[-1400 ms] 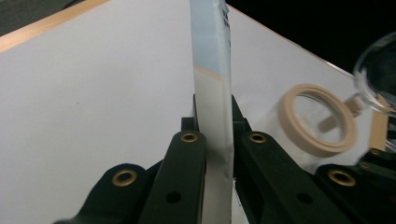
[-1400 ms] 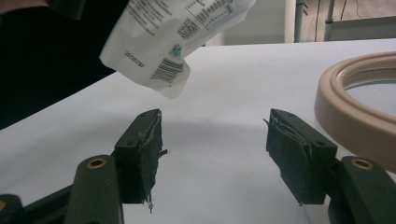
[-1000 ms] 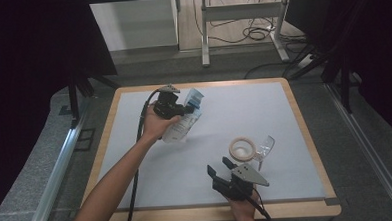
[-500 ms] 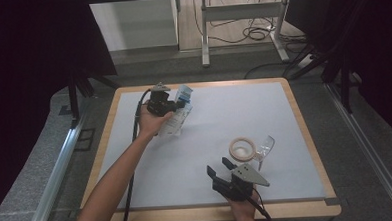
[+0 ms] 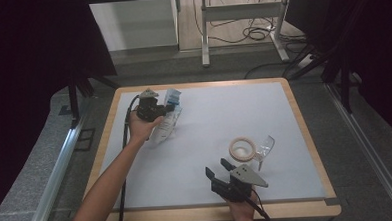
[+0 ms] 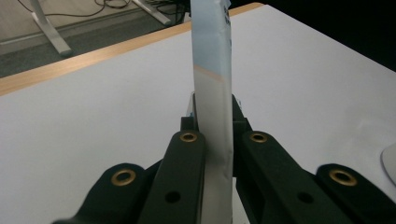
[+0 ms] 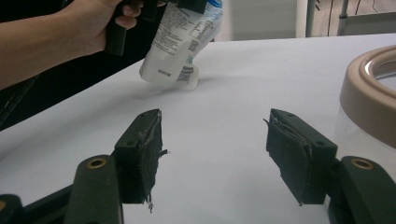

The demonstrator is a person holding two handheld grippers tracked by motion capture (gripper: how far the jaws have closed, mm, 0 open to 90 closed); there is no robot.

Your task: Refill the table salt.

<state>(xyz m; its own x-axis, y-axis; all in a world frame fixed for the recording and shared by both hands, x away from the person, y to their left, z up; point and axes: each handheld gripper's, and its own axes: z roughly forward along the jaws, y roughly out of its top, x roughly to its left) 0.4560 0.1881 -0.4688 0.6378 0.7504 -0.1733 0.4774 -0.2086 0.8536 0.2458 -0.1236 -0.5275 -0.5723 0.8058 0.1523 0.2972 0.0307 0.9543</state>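
A person's left hand holds my left gripper (image 5: 165, 110) at the far left of the white table (image 5: 224, 114). It is shut on a white and blue printed pouch (image 5: 167, 122) that hangs tilted, its lower end close to the table. In the left gripper view the pouch's thin edge (image 6: 212, 70) rises between the closed jaws of that gripper (image 6: 212, 125). My right gripper (image 5: 215, 169) rests near the front edge, open, with nothing between its fingers (image 7: 144, 140). In the right gripper view, past that gripper (image 7: 215, 140), are the pouch (image 7: 182, 42) and the hand (image 7: 79, 32).
A clear container with a beige rim (image 5: 242, 148) stands just right of and beyond my right gripper and rises close at the right of the right gripper view (image 7: 373, 93). A wooden frame (image 5: 299, 116) borders the table. Desk legs and cables (image 5: 240, 33) lie beyond it.
The left hand has carried the pouch leftward and lower over the table. The right gripper has stayed still.
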